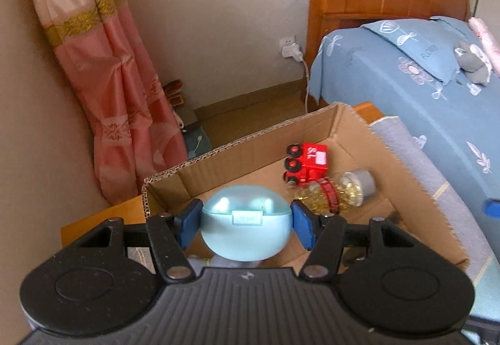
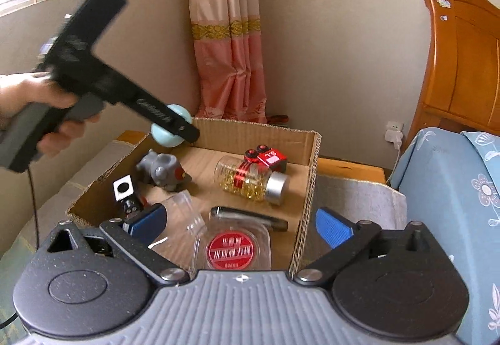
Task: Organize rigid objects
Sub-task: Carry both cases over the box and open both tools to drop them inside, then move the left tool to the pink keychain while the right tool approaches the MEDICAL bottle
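The left gripper point(image 1: 246, 221) is clamped on a pale blue egg-shaped case point(image 1: 245, 223), its blue pads pressing on both sides, and holds it over the near left corner of the cardboard box point(image 2: 309, 176). A hand point(image 2: 28, 104) grips that tool's handle at the left. The right gripper point(image 2: 247, 221) hovers over the near edge of the box with its jaws spread wide and nothing between the pads. Inside the box lie a red toy truck point(image 2: 270, 159), a jar of gold capsules point(image 2: 250, 181) on its side, a grey toy figure point(image 2: 162, 170), a dark pen point(image 2: 250, 217) and a clear tub with a red label point(image 2: 229, 248)
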Demonstrator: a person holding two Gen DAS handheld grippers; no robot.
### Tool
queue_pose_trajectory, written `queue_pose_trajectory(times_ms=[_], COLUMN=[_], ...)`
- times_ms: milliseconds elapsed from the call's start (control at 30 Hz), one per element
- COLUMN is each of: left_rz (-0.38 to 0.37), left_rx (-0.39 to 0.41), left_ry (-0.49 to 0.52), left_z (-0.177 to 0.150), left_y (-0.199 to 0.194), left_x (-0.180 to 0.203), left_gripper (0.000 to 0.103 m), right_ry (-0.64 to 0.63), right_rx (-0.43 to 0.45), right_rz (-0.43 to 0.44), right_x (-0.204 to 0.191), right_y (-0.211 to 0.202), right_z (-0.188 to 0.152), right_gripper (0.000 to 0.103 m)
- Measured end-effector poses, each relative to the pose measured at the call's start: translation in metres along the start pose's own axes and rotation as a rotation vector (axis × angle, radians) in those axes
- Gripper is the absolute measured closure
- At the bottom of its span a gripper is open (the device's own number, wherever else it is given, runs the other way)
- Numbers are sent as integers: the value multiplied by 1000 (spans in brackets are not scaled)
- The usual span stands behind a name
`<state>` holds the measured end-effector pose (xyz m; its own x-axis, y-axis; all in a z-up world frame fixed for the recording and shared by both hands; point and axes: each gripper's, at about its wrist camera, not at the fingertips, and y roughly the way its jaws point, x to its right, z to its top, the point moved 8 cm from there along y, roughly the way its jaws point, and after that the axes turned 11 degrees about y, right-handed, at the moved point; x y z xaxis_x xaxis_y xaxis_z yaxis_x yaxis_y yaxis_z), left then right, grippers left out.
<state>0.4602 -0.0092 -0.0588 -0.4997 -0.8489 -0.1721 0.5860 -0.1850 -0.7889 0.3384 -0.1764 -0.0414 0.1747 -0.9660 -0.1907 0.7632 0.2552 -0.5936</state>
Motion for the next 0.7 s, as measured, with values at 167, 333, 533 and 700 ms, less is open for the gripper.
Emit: queue_pose_trajectory(times_ms=[167, 333, 533, 700], left_rz=[28, 42, 65, 78], left_rx=[-32, -7, 15, 25], left_ry=[-41, -53, -21, -10], left_z=[-5, -9, -18, -32], left_y=[13, -1, -30, -58], left_x=[-11, -13, -5, -1], left_gripper=[38, 15, 9, 8], right_ry=[13, 46, 99, 122], right_rx=[1, -4, -28, -41], right_rz=[-5, -16, -38, -55], right_x=[-2, -1, 3, 0], right_y=[-14, -22, -24, -29], right_z=[-11, -25, -43, -57], right_gripper=[0, 0, 0, 0])
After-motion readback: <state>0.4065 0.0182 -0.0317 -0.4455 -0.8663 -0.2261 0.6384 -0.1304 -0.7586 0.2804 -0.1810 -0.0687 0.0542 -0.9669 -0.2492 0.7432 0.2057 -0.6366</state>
